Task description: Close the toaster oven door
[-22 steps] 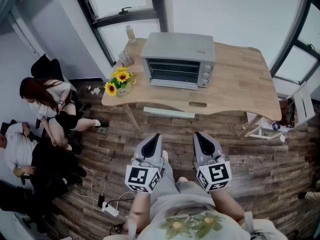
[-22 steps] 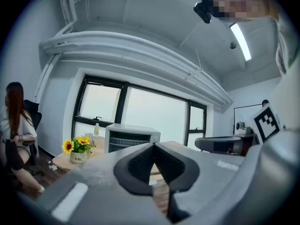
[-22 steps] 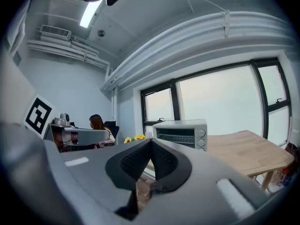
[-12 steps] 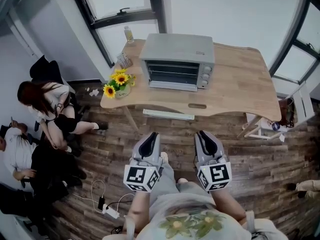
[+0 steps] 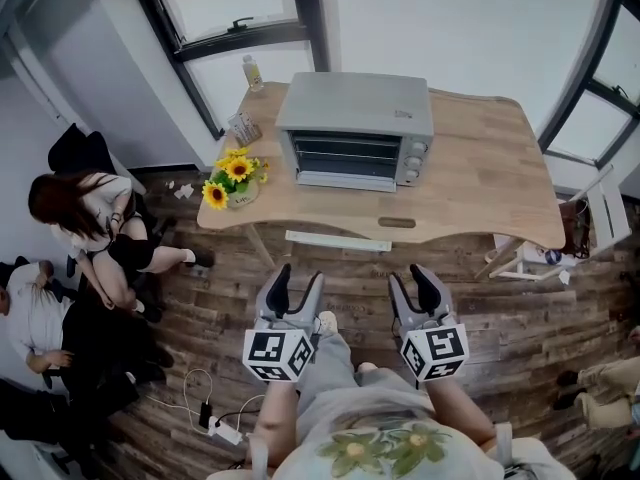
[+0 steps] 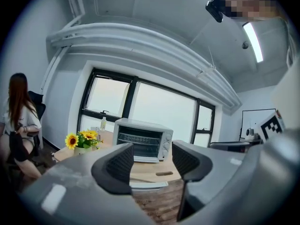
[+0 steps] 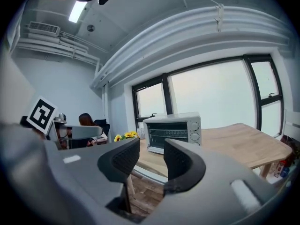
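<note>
At the back edge of the pale wooden table stands a boxy silver toaster oven; we hold our left gripper and right gripper spread, empty.

Toaster oven sits mid-counter; sunflowers at its left, bottle behind them at the counter's back-left corner.

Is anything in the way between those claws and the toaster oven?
Nothing visible. The left gripper and right gripper, both open and empty, hang over the wooden floor short of the light wooden table; only bare tabletop lies before the silver toaster oven. The yellow sunflowers stand aside at a corner.
</note>
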`<action>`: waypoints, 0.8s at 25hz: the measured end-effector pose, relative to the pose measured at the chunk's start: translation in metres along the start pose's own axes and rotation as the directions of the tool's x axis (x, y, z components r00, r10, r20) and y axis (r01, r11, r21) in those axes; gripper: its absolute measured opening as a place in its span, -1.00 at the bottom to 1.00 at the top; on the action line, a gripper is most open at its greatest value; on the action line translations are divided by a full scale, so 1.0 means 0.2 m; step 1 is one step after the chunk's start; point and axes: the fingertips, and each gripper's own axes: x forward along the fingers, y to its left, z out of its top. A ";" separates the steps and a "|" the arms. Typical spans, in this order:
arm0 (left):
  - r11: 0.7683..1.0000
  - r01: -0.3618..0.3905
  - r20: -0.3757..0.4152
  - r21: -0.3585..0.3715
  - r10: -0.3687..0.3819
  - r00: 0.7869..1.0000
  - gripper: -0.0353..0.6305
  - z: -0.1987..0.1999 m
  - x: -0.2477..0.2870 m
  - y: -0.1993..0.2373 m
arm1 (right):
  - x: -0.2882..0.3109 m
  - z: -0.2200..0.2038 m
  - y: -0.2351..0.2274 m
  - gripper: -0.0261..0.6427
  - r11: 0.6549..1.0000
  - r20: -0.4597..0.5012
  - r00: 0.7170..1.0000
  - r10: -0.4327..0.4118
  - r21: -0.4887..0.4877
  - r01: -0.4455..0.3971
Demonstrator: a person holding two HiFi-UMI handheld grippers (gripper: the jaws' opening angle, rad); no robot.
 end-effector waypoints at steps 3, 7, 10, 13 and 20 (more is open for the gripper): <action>0.998 -0.019 -0.029 -0.054 0.018 0.999 -0.12 -0.04 0.07 0.10 | 0.08 -0.07 -0.05 -0.48 0.999 -0.040 0.999 -0.009 0.038 0.011; 0.997 -0.029 -0.088 -0.071 0.023 0.996 -0.11 -0.10 0.18 0.22 | 0.18 -0.15 -0.13 -0.48 0.998 -0.100 0.994 -0.039 0.054 0.044; 0.997 -0.019 -0.137 -0.076 0.008 0.990 -0.11 -0.16 0.27 0.30 | 0.26 -0.20 -0.19 -0.48 0.995 -0.136 0.989 -0.059 0.076 0.070; 0.997 0.001 -0.192 -0.083 -0.017 0.981 -0.11 -0.24 0.35 0.37 | 0.34 -0.26 -0.22 -0.48 0.992 -0.163 0.984 -0.072 0.094 0.089; 0.996 0.004 -0.294 -0.093 -0.032 0.955 -0.11 -0.41 0.50 0.54 | 0.49 -0.41 -0.29 -0.48 0.981 -0.225 0.972 -0.066 0.161 0.104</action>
